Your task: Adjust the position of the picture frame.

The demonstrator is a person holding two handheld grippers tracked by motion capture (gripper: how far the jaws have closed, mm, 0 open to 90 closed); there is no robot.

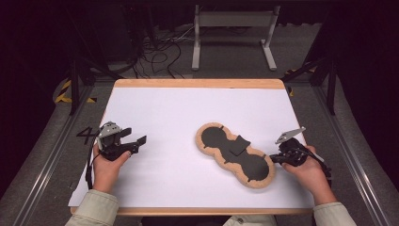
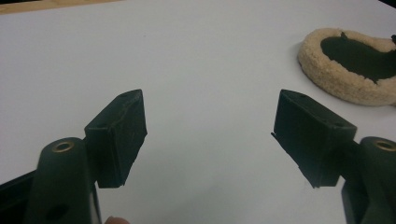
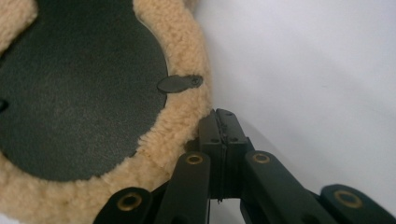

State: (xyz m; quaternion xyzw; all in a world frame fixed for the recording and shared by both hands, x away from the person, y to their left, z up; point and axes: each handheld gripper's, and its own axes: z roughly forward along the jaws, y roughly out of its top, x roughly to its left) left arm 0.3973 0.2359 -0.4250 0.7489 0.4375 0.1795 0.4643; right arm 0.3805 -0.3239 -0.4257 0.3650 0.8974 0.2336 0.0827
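Note:
A peanut-shaped pad (image 1: 214, 139) with a tan fleece rim and black leather middle lies flat, right of the table's centre. A small black flap (image 1: 239, 145) sits across its waist. My right gripper (image 1: 274, 159) is at the pad's near right end, shut. In the right gripper view its closed tips (image 3: 220, 116) sit right against the fleece rim (image 3: 182, 126), beside a small black tab (image 3: 180, 83). I cannot tell whether any fleece is caught between the jaws. My left gripper (image 1: 134, 136) rests at the table's left, open and empty (image 2: 210, 135). The pad (image 2: 336, 77) lies far off to its right.
A white sheet (image 1: 164, 108) covers the wooden table (image 1: 197, 83). Beyond its far edge stand a metal frame (image 1: 233, 19) and loose cables (image 1: 160, 52) on the floor. Metal rails run along both sides of the table.

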